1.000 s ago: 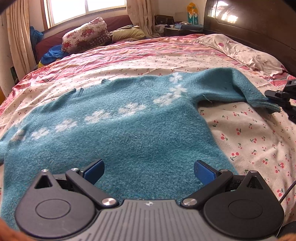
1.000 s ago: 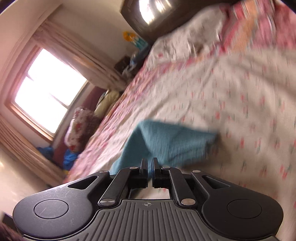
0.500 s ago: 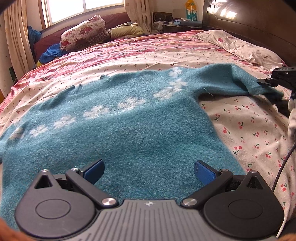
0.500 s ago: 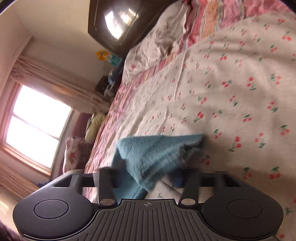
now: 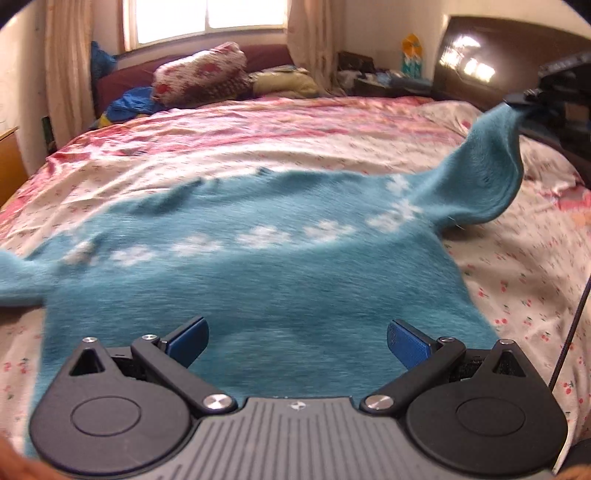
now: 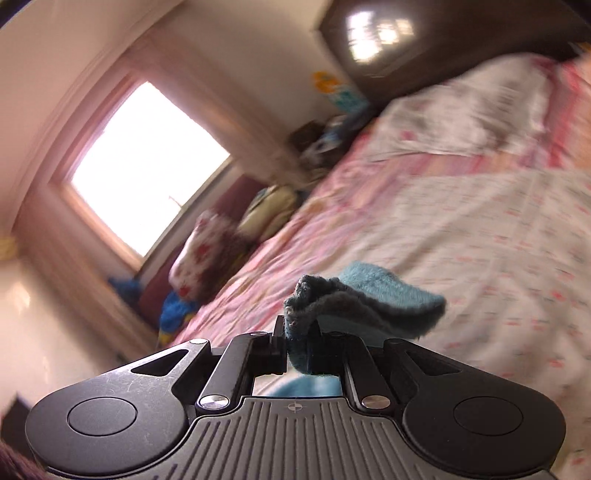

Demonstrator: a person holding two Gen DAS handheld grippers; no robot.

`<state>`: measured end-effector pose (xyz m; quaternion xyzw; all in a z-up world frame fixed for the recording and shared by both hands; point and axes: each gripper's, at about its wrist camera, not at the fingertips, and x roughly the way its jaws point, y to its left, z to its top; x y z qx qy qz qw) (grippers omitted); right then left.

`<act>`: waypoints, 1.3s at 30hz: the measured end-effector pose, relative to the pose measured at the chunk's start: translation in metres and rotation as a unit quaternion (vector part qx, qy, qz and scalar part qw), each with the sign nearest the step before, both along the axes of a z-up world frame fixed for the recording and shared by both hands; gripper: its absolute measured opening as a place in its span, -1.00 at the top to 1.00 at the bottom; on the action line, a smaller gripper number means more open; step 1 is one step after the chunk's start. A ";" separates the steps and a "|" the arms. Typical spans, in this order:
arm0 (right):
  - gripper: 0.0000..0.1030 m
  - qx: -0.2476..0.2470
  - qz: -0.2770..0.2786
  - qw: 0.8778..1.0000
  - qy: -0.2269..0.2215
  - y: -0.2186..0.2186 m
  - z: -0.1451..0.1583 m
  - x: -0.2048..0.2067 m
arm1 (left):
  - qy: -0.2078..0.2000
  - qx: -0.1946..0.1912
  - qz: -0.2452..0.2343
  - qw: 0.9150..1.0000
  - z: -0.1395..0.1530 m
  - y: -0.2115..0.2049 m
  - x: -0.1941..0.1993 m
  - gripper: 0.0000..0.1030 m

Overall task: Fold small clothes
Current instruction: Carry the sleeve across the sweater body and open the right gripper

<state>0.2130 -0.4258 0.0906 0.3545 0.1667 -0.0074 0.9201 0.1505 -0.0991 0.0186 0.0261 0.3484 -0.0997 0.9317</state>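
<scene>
Your right gripper (image 6: 297, 332) has its jaws pressed together on the sleeve (image 5: 487, 173) cuff, holding it up off the bed (image 5: 258, 133). Your left gripper (image 5: 297, 343) is spread wide with nothing between its pads (image 5: 408, 347), hovering over the sweater (image 5: 258, 288) hem. The sweater lies flat on the cherry-print bedspread, white flowers across its chest, pillow (image 5: 201, 74) and window (image 5: 210, 14) beyond

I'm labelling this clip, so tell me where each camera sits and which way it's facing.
Left wrist: on the left tongs, facing across the bed toward the window; jaws open above the teal sweater.
Right wrist: on the right tongs, tilted view toward the window; jaws shut on the sleeve.
Shared: the sweater, bed, window; the left view also shows the right tongs lifting the sleeve.
</scene>
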 end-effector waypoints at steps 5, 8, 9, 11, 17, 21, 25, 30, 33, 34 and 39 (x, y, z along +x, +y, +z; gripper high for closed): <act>0.81 -0.095 0.096 0.991 -0.003 0.106 0.022 0.037 | -0.021 -0.009 0.044 0.999 0.002 0.059 -0.012 -1.00; 0.81 -0.156 0.168 0.973 0.007 0.183 0.016 0.057 | -0.027 -0.008 0.075 0.997 -0.004 0.092 -0.018 -1.00; 0.81 -0.175 0.191 0.966 0.012 0.209 0.011 0.062 | -0.027 -0.008 0.085 0.996 -0.007 0.103 -0.019 -1.00; 0.81 -0.206 0.232 0.950 0.024 0.257 -0.003 0.071 | -0.023 -0.014 0.106 0.994 -0.013 0.122 -0.019 -1.00; 0.81 -0.310 0.297 0.900 0.073 0.364 -0.062 0.086 | -0.006 -0.044 0.145 0.988 -0.031 0.162 -0.016 -1.00; 0.74 -0.342 0.307 0.882 0.100 0.385 -0.091 0.085 | -0.007 -0.047 0.144 0.988 -0.035 0.170 -0.015 -1.00; 0.72 -0.364 0.310 0.873 0.099 0.387 -0.095 0.082 | -0.006 -0.058 0.143 0.988 -0.036 0.175 -0.015 -1.00; 0.69 -0.390 0.306 0.863 0.095 0.400 -0.095 0.082 | -0.011 -0.064 0.146 0.987 -0.033 0.178 -0.017 -1.00; 0.75 -0.395 0.294 0.865 0.094 0.405 -0.094 0.085 | -0.012 -0.066 0.150 0.986 -0.032 0.181 -0.019 -1.00; 0.77 -0.389 0.283 0.872 0.093 0.404 -0.091 0.088 | -0.012 -0.067 0.151 0.986 -0.032 0.182 -0.020 -1.00; 0.79 -0.348 0.229 0.906 0.067 0.398 -0.072 0.097 | -0.012 -0.074 0.161 0.984 -0.032 0.189 -0.018 -1.00</act>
